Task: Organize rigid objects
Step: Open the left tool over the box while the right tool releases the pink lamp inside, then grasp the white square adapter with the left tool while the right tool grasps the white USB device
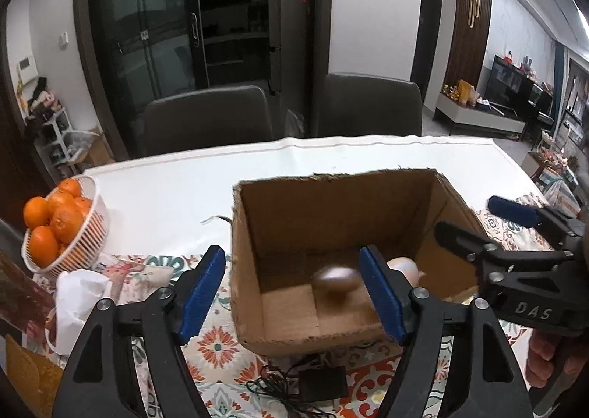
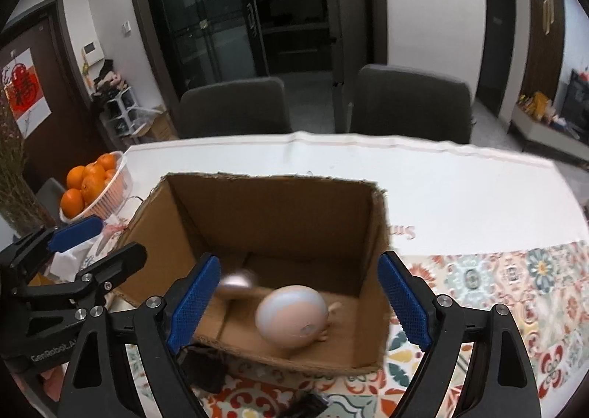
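We are holding both grippers above the near edge of the table, and both are pointing down and forward toward the open cardboard box. The box is standing on the patterned cloth near the table's near edge, with the white cover behind it.

Our left gripper is released: its blue pads are standing wide apart, the left pad outside the box over the cloth and the right pad over the box opening. Nothing is being pressed between them. A brown egg-shaped object, blurred, is lying on the box floor just beside the near wall.

Our right gripper is also released, with its pads spread almost as wide as the box's near wall. Between them we are seeing a pale egg-shaped object inside the box, close to the near wall and right of the brown one; the pads are not touching it. In the left wrist view part of a hand is showing under the right gripper's body.

A white basket of oranges is standing at the left edge of the table, and a black adapter with cable is lying on the cloth in front of the box.
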